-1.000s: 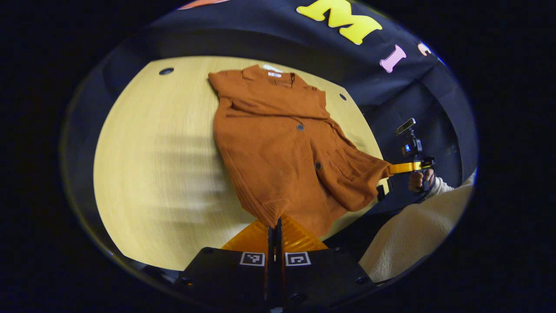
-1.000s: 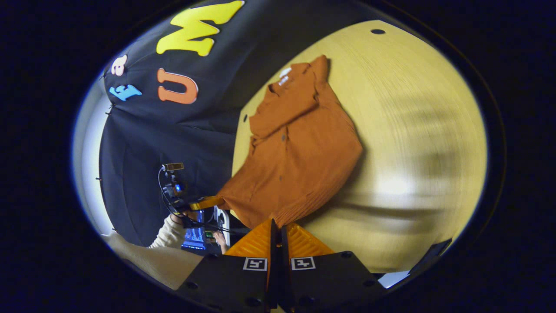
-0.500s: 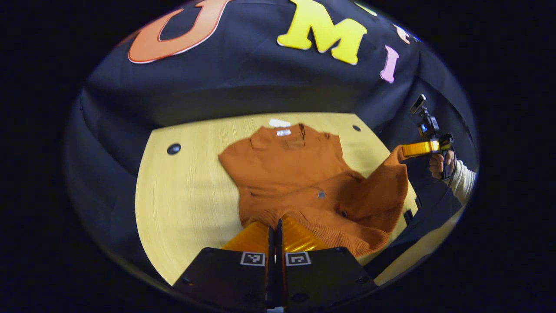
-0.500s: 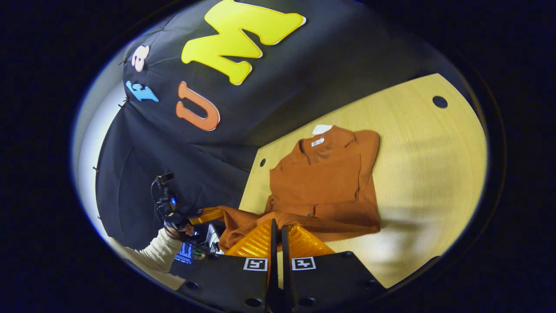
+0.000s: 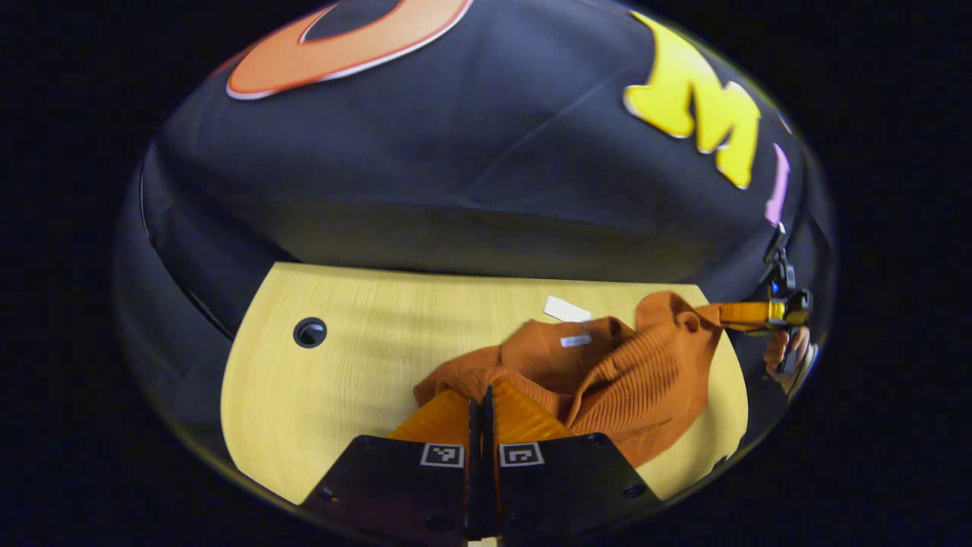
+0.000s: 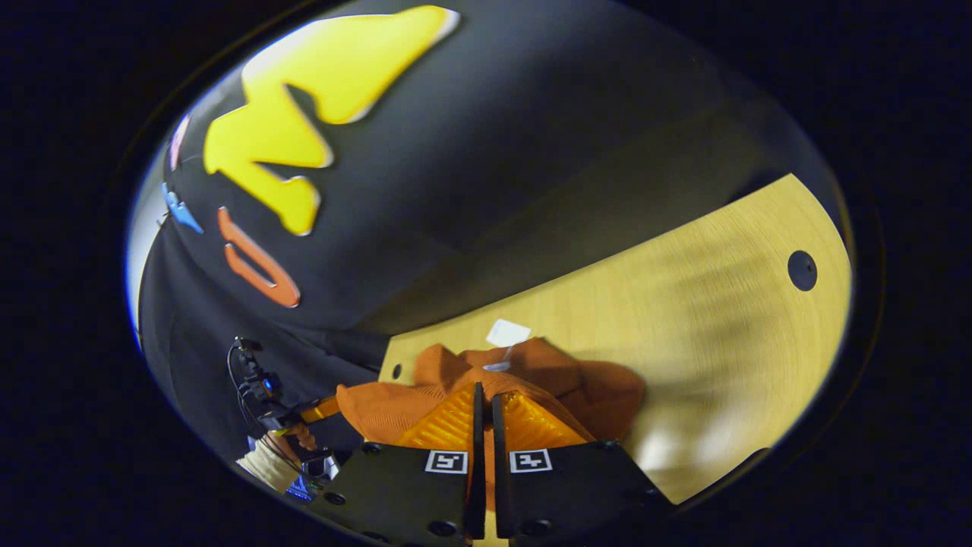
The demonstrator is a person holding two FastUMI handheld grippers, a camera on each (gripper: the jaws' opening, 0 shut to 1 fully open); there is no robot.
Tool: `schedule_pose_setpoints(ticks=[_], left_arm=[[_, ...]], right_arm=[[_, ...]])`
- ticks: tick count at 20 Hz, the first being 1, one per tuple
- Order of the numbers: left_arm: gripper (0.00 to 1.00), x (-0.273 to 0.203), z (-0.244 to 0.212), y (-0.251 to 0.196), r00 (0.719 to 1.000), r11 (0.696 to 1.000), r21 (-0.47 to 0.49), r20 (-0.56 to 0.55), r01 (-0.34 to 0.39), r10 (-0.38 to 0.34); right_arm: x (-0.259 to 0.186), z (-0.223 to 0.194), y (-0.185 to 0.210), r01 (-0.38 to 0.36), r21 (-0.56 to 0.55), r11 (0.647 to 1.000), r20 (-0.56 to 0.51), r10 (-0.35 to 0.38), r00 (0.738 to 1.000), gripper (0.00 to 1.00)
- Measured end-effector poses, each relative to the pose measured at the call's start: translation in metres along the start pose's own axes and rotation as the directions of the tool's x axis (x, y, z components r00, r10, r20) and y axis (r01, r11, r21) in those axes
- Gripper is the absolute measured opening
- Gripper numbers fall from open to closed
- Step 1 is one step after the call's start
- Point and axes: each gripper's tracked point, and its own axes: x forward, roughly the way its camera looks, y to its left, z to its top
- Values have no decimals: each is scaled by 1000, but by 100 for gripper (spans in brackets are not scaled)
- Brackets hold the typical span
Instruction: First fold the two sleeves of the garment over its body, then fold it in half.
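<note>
The right claw (image 6: 484, 403) is seen at the bottom of the right gripper view, its fingers (image 6: 448, 422) pressed together on the ribbed hem of the garment (image 6: 585, 384). The garment is bunched on the tabletop (image 6: 706, 304), with the lifted hem carried over the body toward the collar. A white tag (image 6: 507, 333) lies on the tabletop just beyond the collar. A round hole (image 6: 802, 270) is seen in the tabletop well right of the garment. Left of the garment, past the tabletop's edge, the left claw (image 6: 323, 410) is closed on the garment's other corner, held by a hand (image 6: 302, 437) with a pale sleeve (image 6: 262, 463).
</note>
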Motion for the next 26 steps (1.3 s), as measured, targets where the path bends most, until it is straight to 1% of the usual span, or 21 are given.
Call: schedule_pose_setpoints(ticks=[2, 3, 4, 5, 7, 10, 11, 12, 14, 15, 16, 17, 18, 19, 20, 21, 22, 23, 24, 25, 26], left_arm=[[3, 36, -17, 8, 998, 1000, -17, -54, -17, 16], [3, 47, -20, 12, 996, 999, -27, -83, -30, 27], [3, 52, -20, 20, 995, 998, -45, -95, -35, 30], [3, 51, -19, 22, 995, 998, -62, -95, -25, 19], [3, 53, -20, 26, 998, 996, -89, -70, 1, -7], [3, 56, -13, 27, 999, 997, -72, -36, 16, -19], [8, 56, -12, 28, 999, 998, -62, -32, 17, -19], [3, 56, -10, 26, 999, 998, -60, -23, 26, -27], [3, 51, -3, 22, 999, 995, -82, 0, 54, -54], [5, 49, -1, 21, 998, 994, -89, 8, 67, -67], [5, 46, 1, 18, 997, 992, -93, 13, 81, -81], [5, 46, 3, 16, 995, 991, -91, 15, 95, -94], [5, 47, 4, 16, 995, 991, -90, 20, 102, -100], [5, 47, 6, 13, 993, 988, -97, 28, 117, -115], [6, 48, 9, 8, 989, 984, -109, 40, 143, -139], [21, 46, 12, 1, 984, 976, -132, 53, 173, -167], [0, 45, 17, -6, 978, 964, -163, 66, 208, -200], [24, 49, 20, -11, 972, 952, -199, 75, 233, -222], [17, 52, 16, -11, 975, 948, -224, 51, 224, -219], [36, 61, 9, -8, 984, 953, -245, 4, 176, -180], [55, 73, -3, -15, 986, 951, -273, -33, 146, -161]], right_arm=[[33, -5, -33, 52, 59, 997, -26, -50, 998, 6], [41, -10, -45, 70, 71, 995, -42, -67, 997, 3], [46, -11, -53, 78, 73, 994, -47, -75, 996, 6], [51, -11, -58, 87, 77, 993, -44, -84, 996, 6], [47, -3, -55, 75, 90, 993, -15, -74, 997, 6], [38, 4, -61, 88, 90, 992, 2, -89, 996, 6], [37, 4, -58, 86, 89, 992, 1, -86, 996, 6], [35, 6, -55, 74, 93, 993, 4, -75, 997, 5], [42, 6, -51, 72, 96, 993, 14, -74, 997, 4], [39, 11, -50, 70, 101, 992, 26, -73, 997, 14], [37, 15, -45, 54, 110, 992, 40, -59, 997, 16], [38, 18, -43, 49, 118, 992, 58, -56, 997, 38], [39, 21, -44, 54, 121, 991, 70, -63, 996, 34], [35, 22, -39, 47, 122, 991, 77, -57, 995, 43], [36, 20, -33, 41, 114, 993, 73, -49, 996, 63], [30, 18, -30, 49, 94, 994, 67, -55, 996, 84], [25, 17, -26, 51, 70, 996, 63, -56, 996, 76], [19, 17, -16, 44, 52, 998, 63, -47, 997, 70], [13, 19, -6, 40, 38, 999, 69, -42, 997, 76], [5, 19, 4, 26, 28, 999, 78, -29, 997, 76], [-4, 19, 17, 8, 23, 1000, 83, -9, 996, 76]])
